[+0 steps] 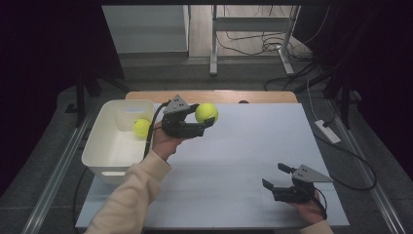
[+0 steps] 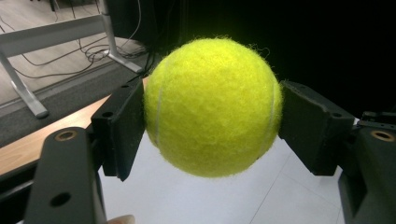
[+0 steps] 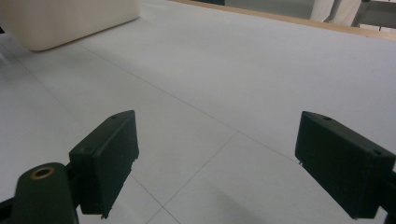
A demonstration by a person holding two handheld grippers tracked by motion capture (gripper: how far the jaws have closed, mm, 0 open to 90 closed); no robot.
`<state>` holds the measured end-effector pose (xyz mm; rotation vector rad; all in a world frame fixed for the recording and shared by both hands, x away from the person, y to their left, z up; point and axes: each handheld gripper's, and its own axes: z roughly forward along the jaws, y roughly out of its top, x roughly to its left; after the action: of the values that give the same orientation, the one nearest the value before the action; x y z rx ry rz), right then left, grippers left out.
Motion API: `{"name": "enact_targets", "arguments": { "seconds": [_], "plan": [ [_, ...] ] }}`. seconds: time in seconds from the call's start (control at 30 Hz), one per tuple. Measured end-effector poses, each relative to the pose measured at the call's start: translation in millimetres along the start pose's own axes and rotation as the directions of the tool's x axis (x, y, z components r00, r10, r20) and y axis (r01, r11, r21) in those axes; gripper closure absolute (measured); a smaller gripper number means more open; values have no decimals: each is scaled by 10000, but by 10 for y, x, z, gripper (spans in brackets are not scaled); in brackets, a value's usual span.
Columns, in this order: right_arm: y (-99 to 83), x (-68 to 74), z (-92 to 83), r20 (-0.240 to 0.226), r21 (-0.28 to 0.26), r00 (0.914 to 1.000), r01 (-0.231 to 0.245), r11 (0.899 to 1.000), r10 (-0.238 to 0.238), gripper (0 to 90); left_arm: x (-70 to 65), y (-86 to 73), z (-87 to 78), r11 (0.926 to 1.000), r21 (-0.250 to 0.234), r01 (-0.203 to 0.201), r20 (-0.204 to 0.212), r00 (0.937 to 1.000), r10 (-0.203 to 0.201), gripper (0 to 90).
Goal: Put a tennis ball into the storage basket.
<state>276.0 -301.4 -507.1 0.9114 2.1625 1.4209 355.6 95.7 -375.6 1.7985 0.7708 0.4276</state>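
Note:
My left gripper (image 1: 203,116) is shut on a yellow tennis ball (image 1: 206,112), held above the white table just right of the white bin (image 1: 100,141). In the left gripper view the ball (image 2: 212,107) sits squeezed between both black pads (image 2: 122,128). A second tennis ball (image 1: 141,127) lies inside the bin by its right wall. My right gripper (image 1: 275,176) rests low over the table near the front right, open, with nothing between its jaws; in the right gripper view its pads (image 3: 109,158) stand wide apart over bare white surface.
The white table (image 1: 243,146) has a wooden strip along its far edge. The bin's corner (image 3: 65,18) shows at the upper left of the right gripper view. Behind the table stand metal desk legs (image 1: 213,44) and loose cables on the floor.

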Motion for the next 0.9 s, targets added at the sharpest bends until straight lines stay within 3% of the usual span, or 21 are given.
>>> {"name": "enact_targets", "arguments": {
  "seconds": [0.9],
  "plan": [
    [5,-3,-7,119,3,9999,-37,10000,37,135,135,53,-350,9993,-334,142,-622,9979,-162,275]
  ]
}}
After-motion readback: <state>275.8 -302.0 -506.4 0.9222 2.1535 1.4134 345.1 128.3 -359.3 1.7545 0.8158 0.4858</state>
